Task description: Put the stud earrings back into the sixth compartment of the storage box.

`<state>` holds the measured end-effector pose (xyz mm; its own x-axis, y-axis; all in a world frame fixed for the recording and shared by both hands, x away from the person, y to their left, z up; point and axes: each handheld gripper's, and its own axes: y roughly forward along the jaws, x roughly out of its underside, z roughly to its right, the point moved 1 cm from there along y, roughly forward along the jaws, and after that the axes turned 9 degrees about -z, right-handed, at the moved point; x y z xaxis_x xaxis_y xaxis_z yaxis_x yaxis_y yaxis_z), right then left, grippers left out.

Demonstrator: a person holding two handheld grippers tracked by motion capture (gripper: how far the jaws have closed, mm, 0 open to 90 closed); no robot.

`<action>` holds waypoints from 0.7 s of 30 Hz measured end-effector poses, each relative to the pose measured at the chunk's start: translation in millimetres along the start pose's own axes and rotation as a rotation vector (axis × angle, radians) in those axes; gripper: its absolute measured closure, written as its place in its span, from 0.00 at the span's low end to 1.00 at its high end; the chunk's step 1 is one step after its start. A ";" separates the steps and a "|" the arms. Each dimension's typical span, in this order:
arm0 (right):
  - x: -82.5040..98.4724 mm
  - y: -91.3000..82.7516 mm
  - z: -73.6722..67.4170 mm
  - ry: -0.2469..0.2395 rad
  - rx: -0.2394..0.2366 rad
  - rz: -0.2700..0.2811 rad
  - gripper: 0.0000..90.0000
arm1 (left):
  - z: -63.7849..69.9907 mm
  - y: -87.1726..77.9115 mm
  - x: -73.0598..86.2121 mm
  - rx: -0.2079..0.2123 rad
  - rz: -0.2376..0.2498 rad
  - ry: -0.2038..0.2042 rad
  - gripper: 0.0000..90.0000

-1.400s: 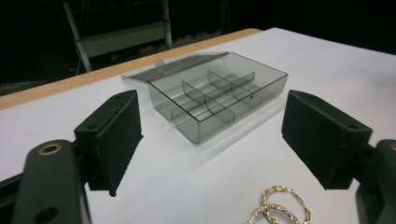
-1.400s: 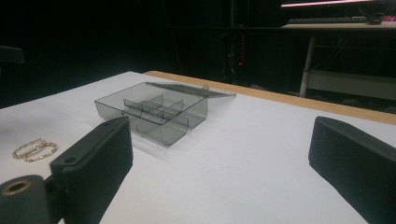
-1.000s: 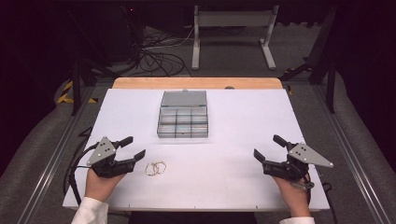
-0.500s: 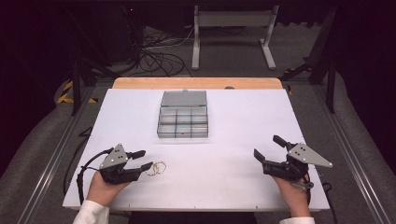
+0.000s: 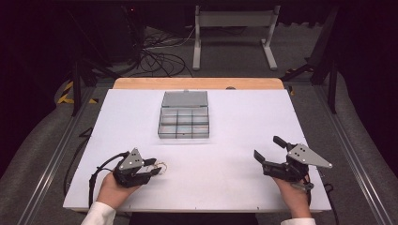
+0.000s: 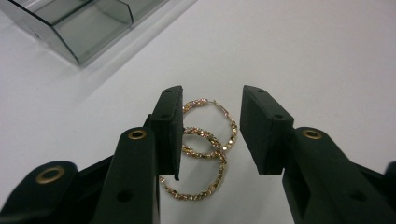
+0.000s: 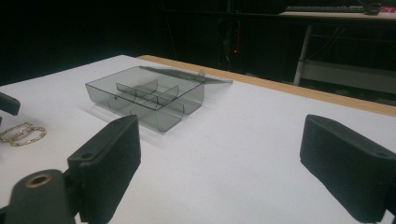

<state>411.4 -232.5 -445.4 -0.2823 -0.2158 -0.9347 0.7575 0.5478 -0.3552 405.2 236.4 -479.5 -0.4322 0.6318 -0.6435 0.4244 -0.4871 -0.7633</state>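
Two gold hoop earrings (image 5: 162, 167) lie overlapping on the white table (image 5: 244, 117) at the near left. My left gripper (image 5: 155, 168) is down over them. In the left gripper view the earrings (image 6: 205, 140) sit between its two black pads. The jaws have just been closing, but a gap still shows at the right pad (image 6: 261, 130), so the left gripper (image 6: 211, 121) is open around them. My right gripper (image 5: 266, 147) rests at the near right with its jaws apart and nothing between them. From the right gripper (image 7: 219, 154) the earrings (image 7: 21, 133) appear far off at the left.
A clear grey compartment box (image 5: 184, 123) stands open at the table's middle, lid laid back, its cells bare; it shows as the box (image 7: 149, 93) ahead of the right gripper and the box (image 6: 70, 23) beyond the left one. A wooden strip (image 5: 197, 83) edges the far side.
My left gripper has moved right and down to the earrings, and its jaws have narrowed around them. The right hand has stayed where it was.
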 end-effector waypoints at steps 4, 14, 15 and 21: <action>0.1 0.2 0.1 -0.003 0.003 -0.003 0.15 | 2.5 5.0 -1.2 0.002 -0.024 -0.018 0.70; -0.2 -0.2 -0.4 -0.005 0.007 -0.008 0.15 | 4.1 15.3 -0.6 0.000 -0.089 -0.079 0.76; -0.2 -0.3 -0.5 -0.005 0.007 -0.008 0.15 | 4.2 16.0 -0.5 0.001 -0.093 -0.086 0.76; -0.3 0.0 -0.5 -0.010 0.007 -0.006 0.15 | 2.9 18.8 0.7 0.005 -0.111 -0.115 0.81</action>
<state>411.2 -232.1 -445.1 -0.2809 -0.2267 -0.9326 0.7601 0.5407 -0.3604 410.6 225.9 -494.4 -0.5648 0.6089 -0.5569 0.3648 -0.4211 -0.8304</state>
